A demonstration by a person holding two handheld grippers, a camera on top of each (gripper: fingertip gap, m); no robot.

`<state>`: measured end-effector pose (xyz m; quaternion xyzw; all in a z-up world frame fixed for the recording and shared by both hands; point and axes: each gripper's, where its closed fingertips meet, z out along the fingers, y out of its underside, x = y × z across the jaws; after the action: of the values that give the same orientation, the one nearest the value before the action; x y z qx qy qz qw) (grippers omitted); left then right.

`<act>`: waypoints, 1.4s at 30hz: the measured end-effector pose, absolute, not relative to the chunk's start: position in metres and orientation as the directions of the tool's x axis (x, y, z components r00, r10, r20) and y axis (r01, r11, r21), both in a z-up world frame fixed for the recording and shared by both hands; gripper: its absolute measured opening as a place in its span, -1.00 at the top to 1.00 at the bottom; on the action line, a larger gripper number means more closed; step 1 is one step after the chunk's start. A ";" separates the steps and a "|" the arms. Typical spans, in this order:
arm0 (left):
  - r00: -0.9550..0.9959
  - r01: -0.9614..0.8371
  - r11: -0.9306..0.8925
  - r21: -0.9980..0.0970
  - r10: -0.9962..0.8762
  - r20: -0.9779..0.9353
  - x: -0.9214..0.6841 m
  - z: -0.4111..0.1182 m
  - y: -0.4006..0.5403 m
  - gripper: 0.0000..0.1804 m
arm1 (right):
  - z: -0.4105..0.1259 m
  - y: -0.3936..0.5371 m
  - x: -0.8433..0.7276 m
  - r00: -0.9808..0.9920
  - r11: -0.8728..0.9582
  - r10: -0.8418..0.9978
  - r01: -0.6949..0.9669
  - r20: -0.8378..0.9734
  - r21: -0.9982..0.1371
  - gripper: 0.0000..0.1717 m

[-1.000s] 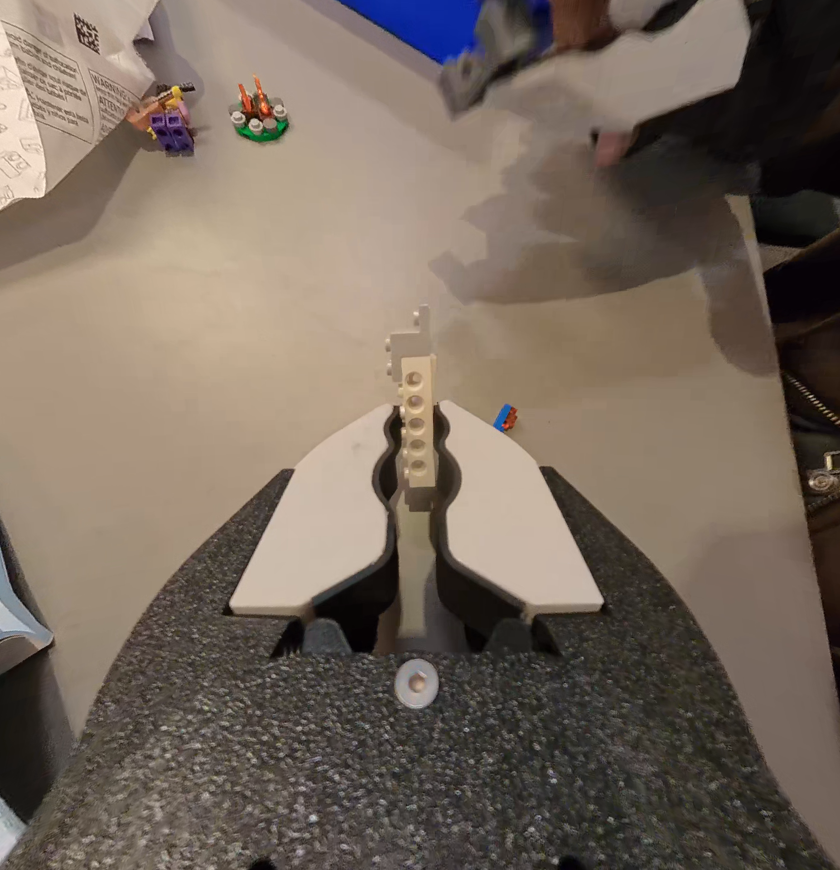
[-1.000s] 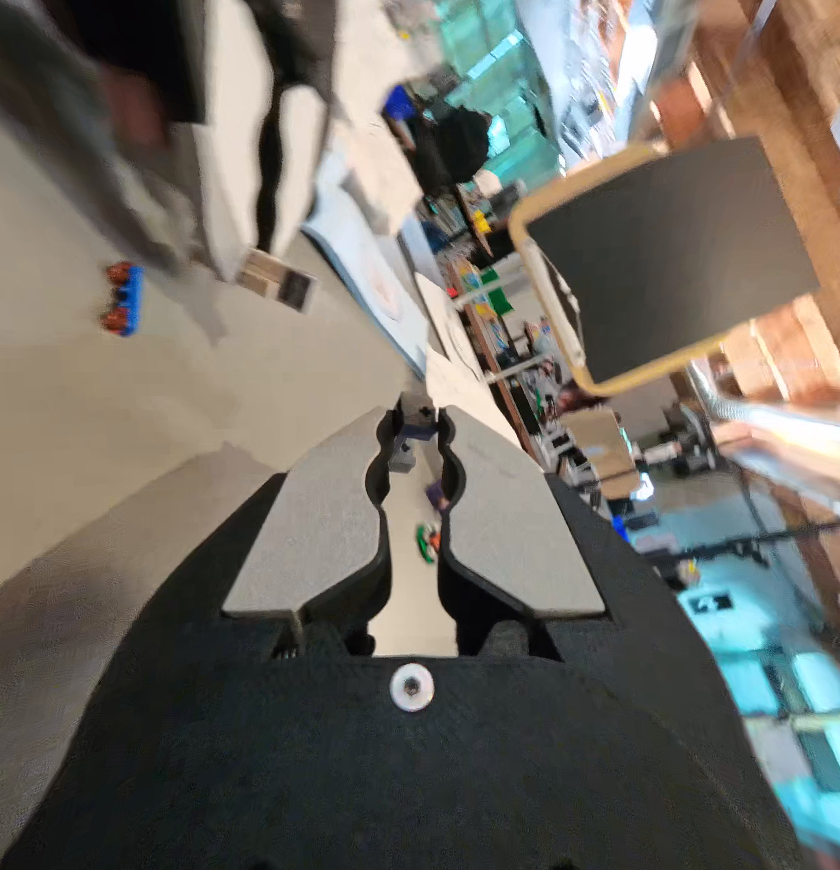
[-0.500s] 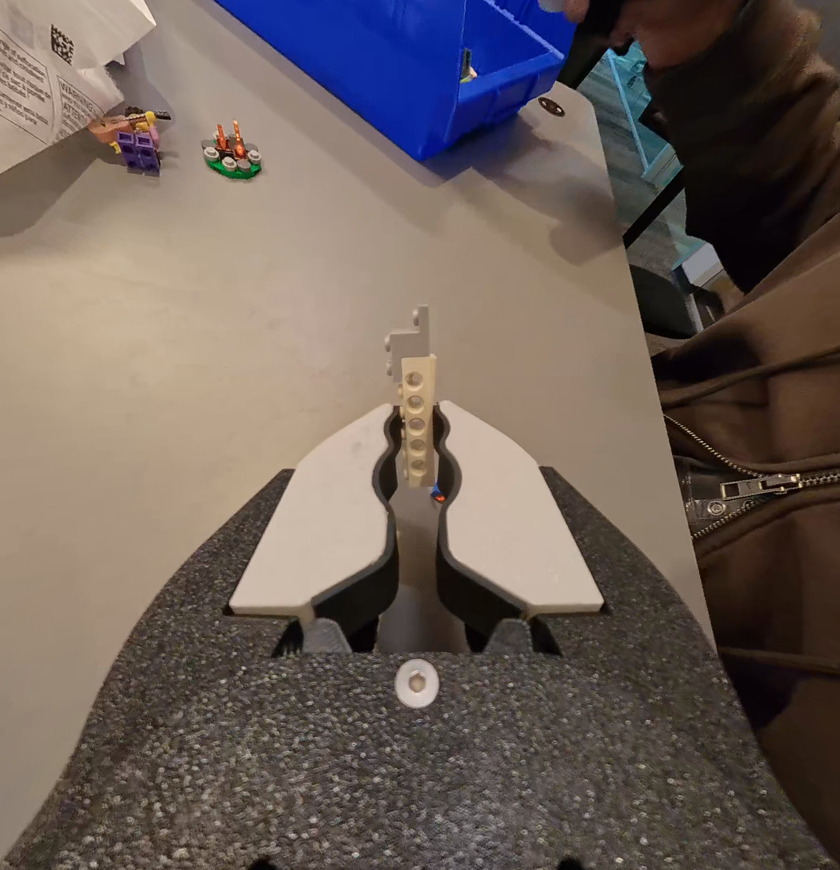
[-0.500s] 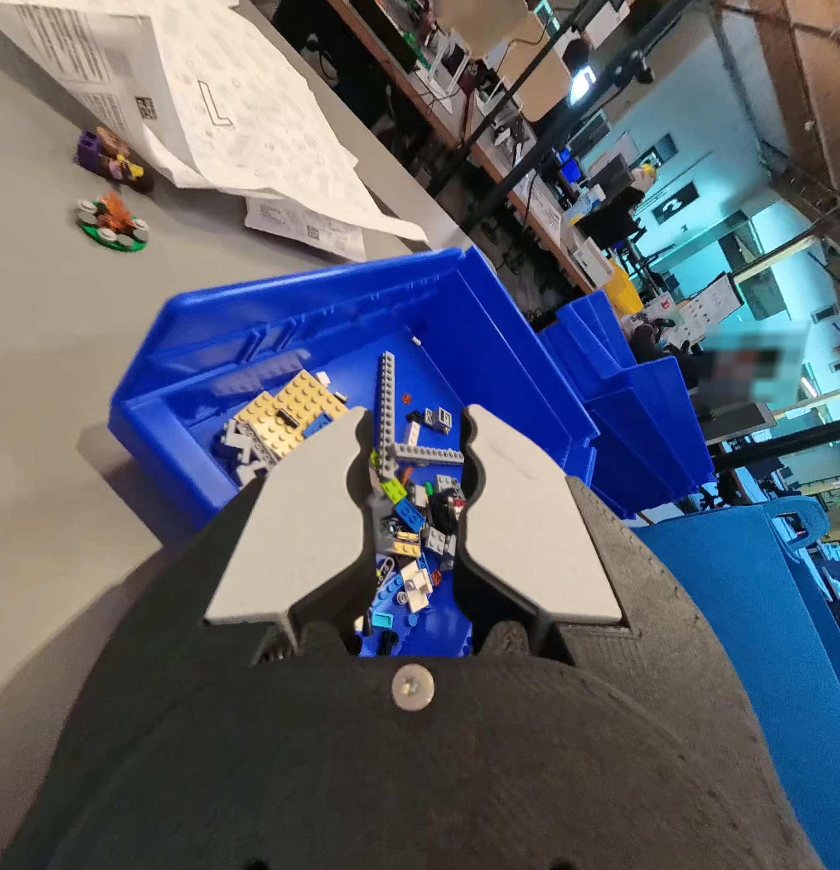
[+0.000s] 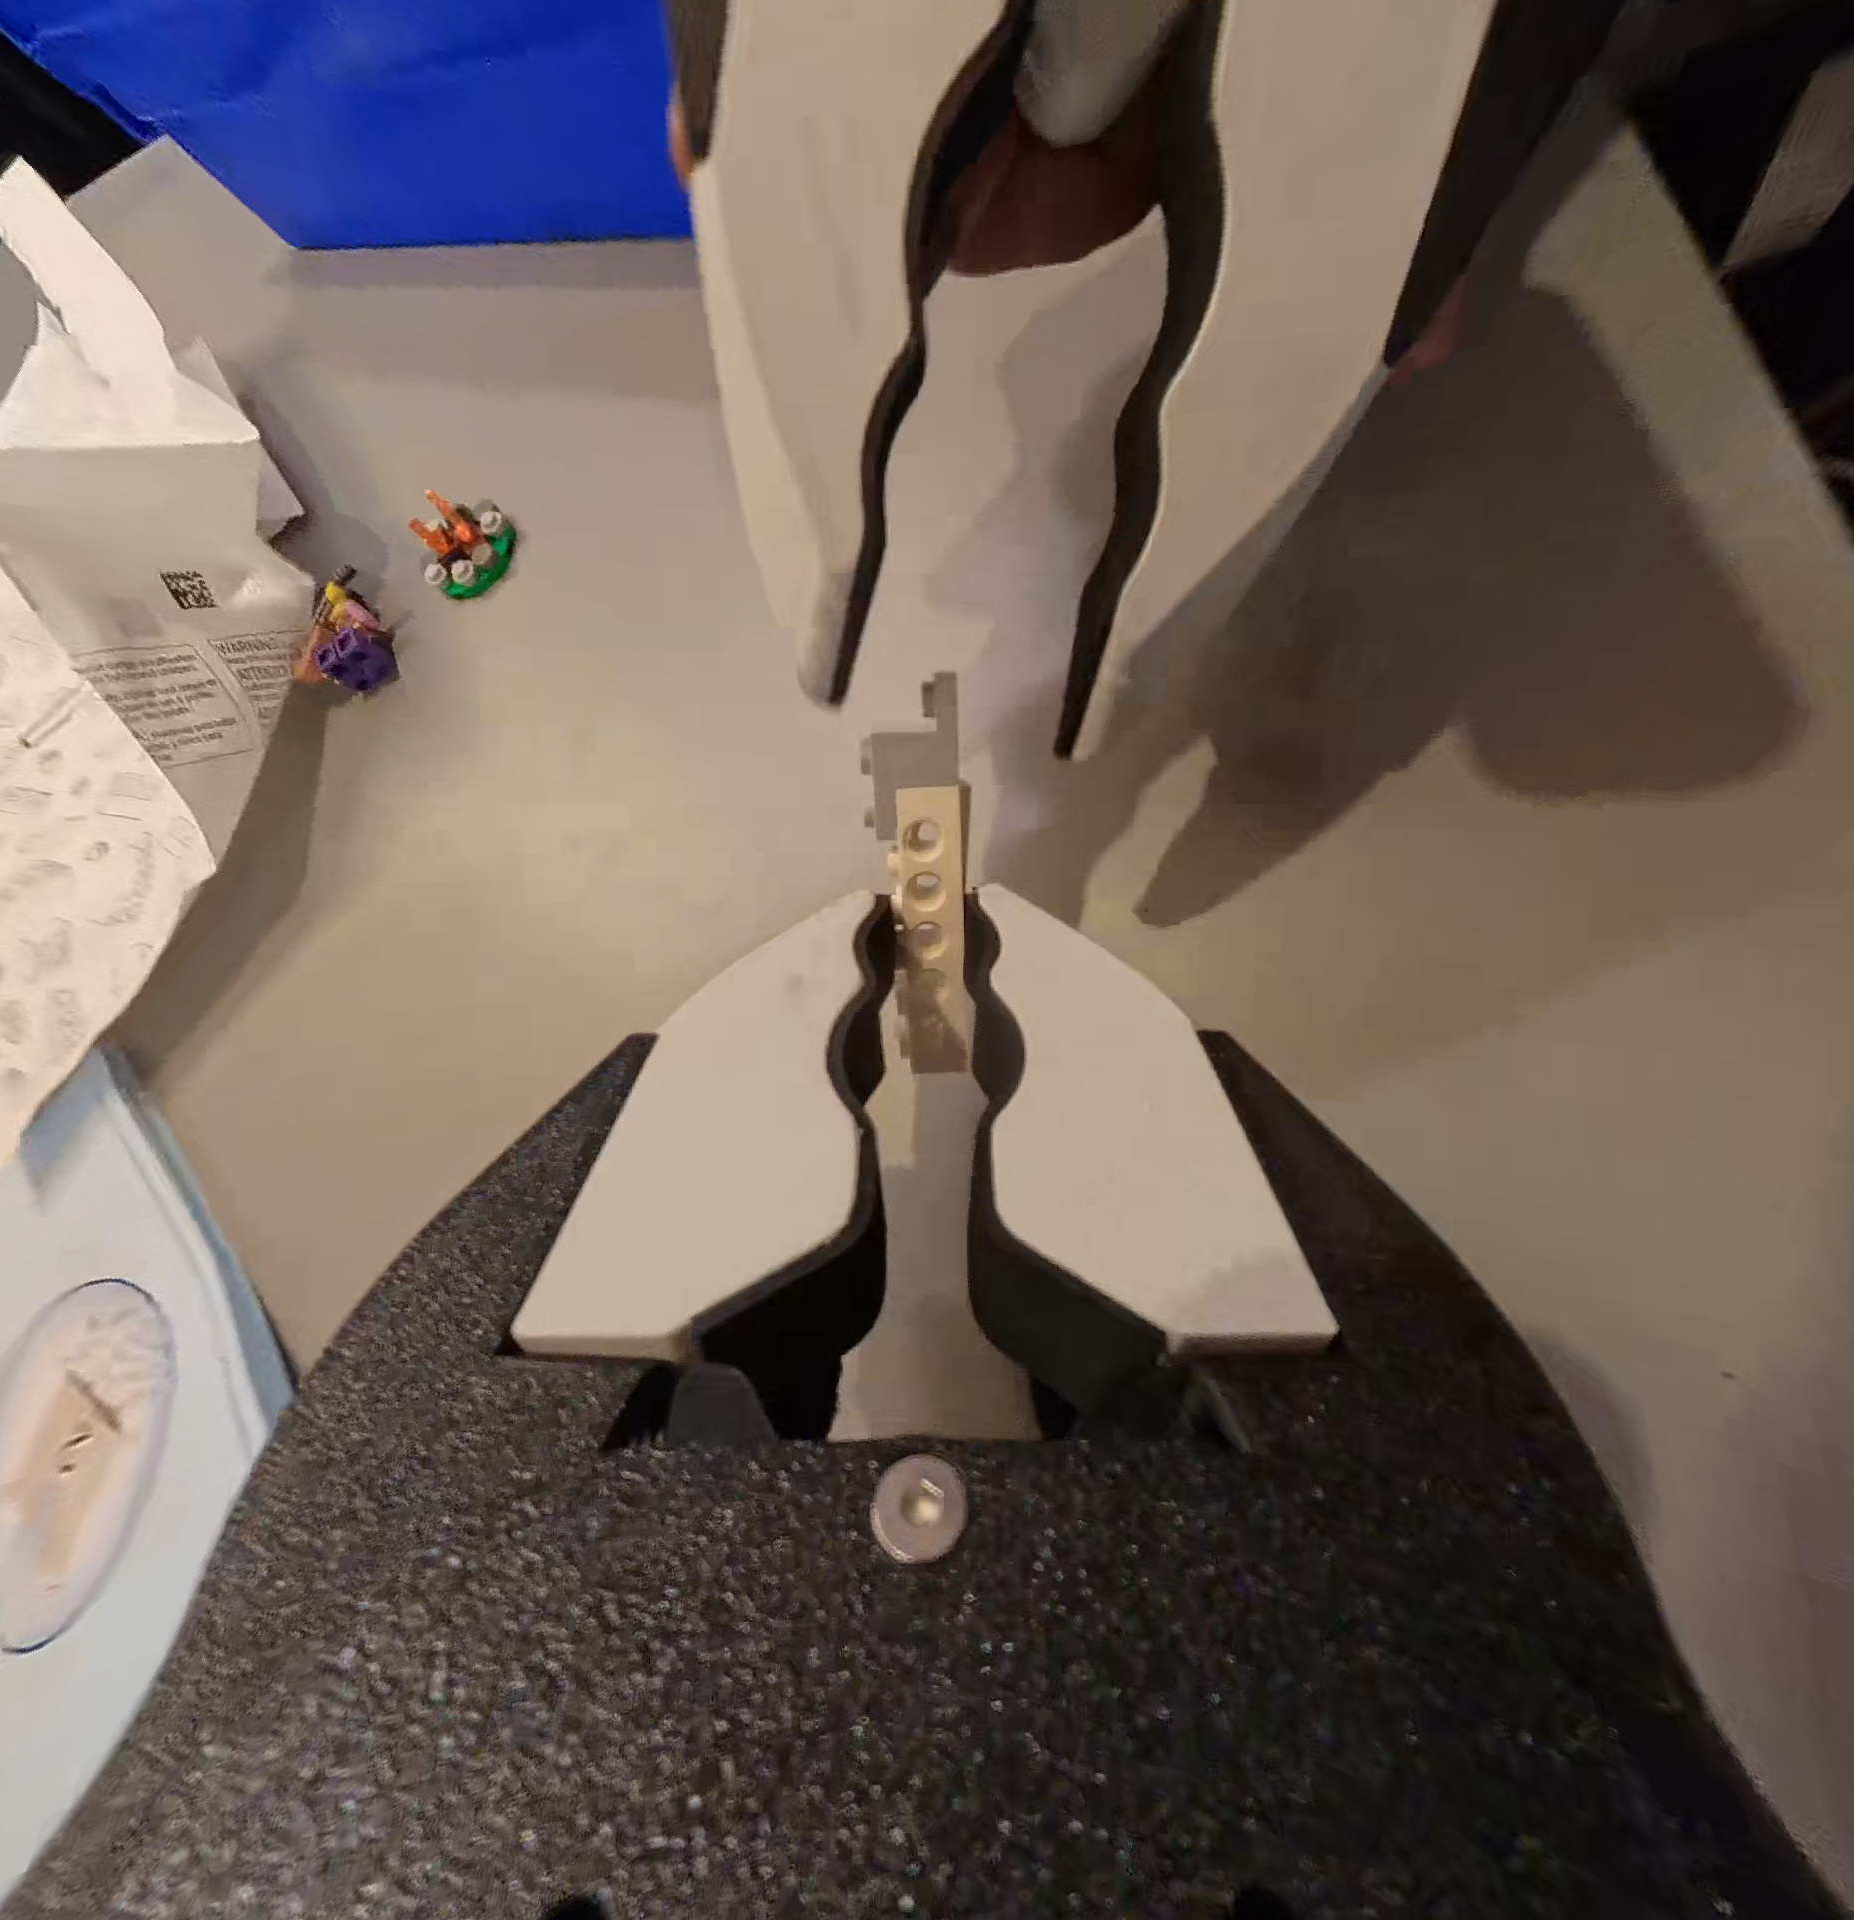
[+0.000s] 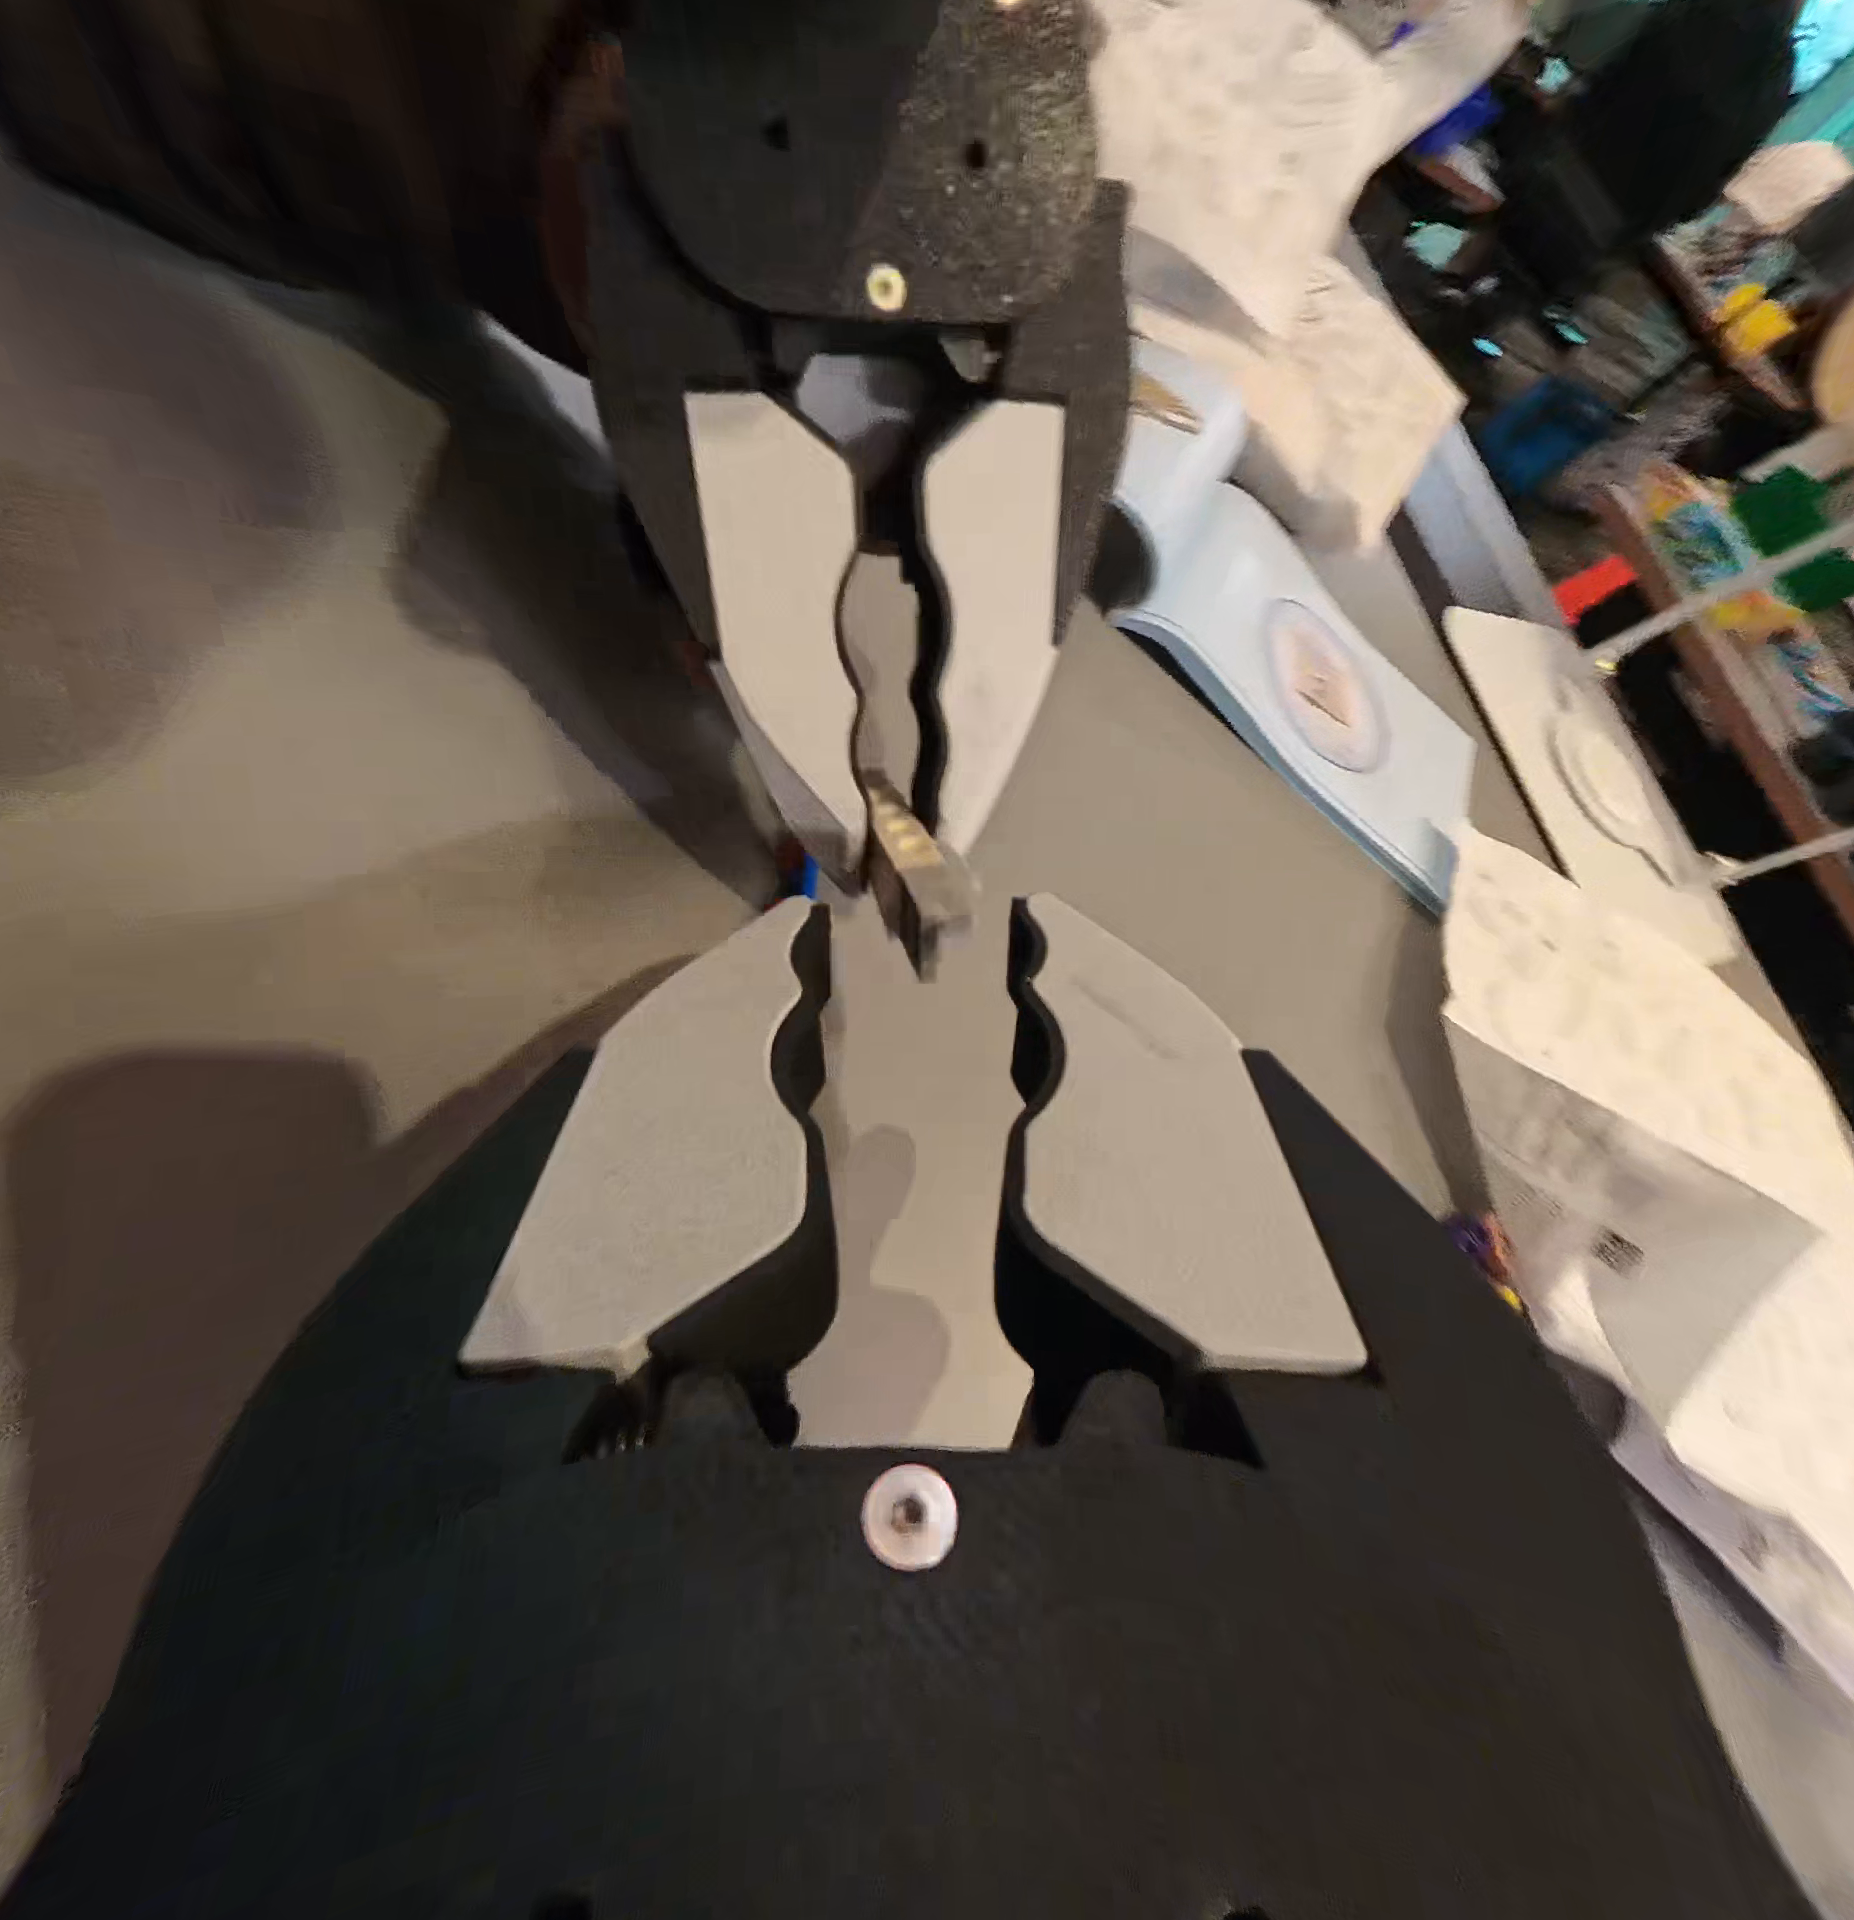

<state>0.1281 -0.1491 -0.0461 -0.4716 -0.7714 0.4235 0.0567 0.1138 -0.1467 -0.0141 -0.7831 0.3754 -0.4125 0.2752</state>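
Observation:
My left gripper (image 5: 928, 894) is shut on a cream beam with holes (image 5: 933, 935) and holds it above the grey table (image 5: 590, 831). A grey bracket piece (image 5: 918, 758) is fixed to the beam's far end. My right gripper (image 6: 918, 914) is open and faces the left gripper (image 6: 897, 831) tip to tip. The grey end of the beam assembly (image 6: 928, 904) reaches between the right fingertips, with a gap on each side. In the left wrist view the right gripper (image 5: 949, 707) hangs down from the top, its tips on either side of the bracket.
A small green-based build with orange pieces (image 5: 469, 545) and a purple build (image 5: 351, 649) stand at the left. Printed paper sheets (image 5: 71, 779) and a light blue booklet (image 5: 92, 1403) lie left. A blue bin (image 5: 383, 104) stands at the back. A small blue and red piece (image 6: 798, 873) lies under the left gripper. My two grippers' fingertips are within a few centimetres of each other.
My right gripper swung from over the blue bin to face the left gripper, its open tips now around the bracket end. The left gripper kept its hold on the beam and turned left.

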 end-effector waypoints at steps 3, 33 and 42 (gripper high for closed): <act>-0.495 0.725 0.143 -0.674 0.788 -0.366 0.124 -0.048 -0.145 0.87 | -0.022 -0.141 0.119 0.452 -0.556 -0.809 -0.381 0.376 -0.739 0.73; -0.664 0.408 0.172 -0.897 0.730 -0.162 0.110 0.023 -0.186 0.87 | 0.050 -0.376 -0.060 -0.478 -0.023 -0.813 -0.547 0.334 -0.837 0.77; -0.583 0.282 0.159 -0.946 0.811 -0.038 0.006 0.126 -0.307 0.87 | 0.038 -0.391 -0.086 -0.568 0.075 -0.784 -0.486 0.249 -0.871 0.54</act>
<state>0.0060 -0.3070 0.1255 -0.3806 -0.7183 0.5250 0.2521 -0.0858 -0.3906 0.0379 -0.4417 0.7189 -0.5170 0.1442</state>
